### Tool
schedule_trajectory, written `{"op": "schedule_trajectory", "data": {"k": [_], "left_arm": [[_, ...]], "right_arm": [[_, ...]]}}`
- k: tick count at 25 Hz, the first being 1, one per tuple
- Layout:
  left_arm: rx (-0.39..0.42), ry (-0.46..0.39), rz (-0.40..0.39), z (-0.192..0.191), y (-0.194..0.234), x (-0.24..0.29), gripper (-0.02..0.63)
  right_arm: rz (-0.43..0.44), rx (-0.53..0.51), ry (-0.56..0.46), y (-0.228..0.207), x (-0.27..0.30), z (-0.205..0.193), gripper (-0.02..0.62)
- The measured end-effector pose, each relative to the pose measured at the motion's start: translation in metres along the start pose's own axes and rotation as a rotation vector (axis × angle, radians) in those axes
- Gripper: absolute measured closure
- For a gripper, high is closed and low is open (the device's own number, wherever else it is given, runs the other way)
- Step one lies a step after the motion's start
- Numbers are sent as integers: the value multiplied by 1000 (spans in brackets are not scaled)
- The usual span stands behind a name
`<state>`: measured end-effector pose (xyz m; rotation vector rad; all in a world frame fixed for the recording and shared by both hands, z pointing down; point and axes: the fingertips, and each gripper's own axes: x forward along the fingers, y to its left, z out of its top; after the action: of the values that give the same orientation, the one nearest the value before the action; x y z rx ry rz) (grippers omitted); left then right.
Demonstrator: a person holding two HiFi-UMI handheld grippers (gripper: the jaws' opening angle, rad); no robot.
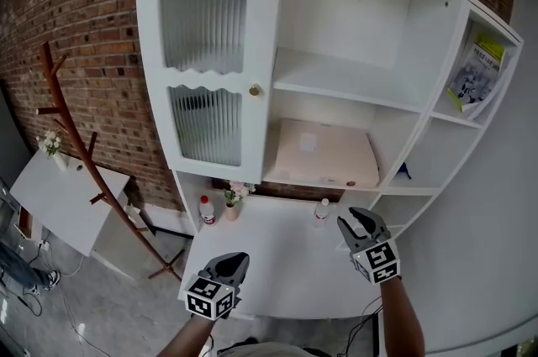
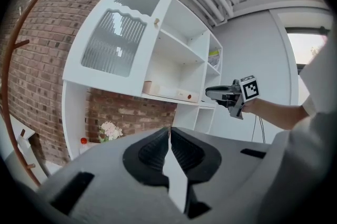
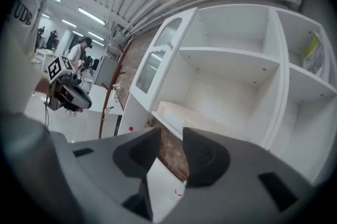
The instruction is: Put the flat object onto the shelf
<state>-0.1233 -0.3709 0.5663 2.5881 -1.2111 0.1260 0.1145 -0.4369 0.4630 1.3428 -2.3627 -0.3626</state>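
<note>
Looks basically done to me: the flat beige box (image 1: 324, 154) sits on the cabinet shelf (image 1: 395, 191) — left gripper (image 1: 231, 261) closed on nothing, right gripper (image 1: 357, 217) part-open, empty.

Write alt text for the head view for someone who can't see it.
A flat beige box lies on the lower shelf of a white cabinet against a brick wall. Below, over a white counter, the left hand-held gripper is shut and the right hand-held gripper is open, both empty.
</note>
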Motion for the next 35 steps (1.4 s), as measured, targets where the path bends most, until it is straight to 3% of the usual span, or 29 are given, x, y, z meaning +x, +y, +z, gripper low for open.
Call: {"op": "schedule_trajectory", "data": {"k": [8,18,35], "left_arm": [[15,-19,-4,3,-2,-3,572],[13,-44,10,2,-8,-9,572],[42,-99,53,2,-44,-16,572]], "right_arm": [[-83,156,-104,23,-41,-1,534],[-165,291,-143,33,-84,-20,552],[-217,370,-181,19,-134,-39,560]]}}
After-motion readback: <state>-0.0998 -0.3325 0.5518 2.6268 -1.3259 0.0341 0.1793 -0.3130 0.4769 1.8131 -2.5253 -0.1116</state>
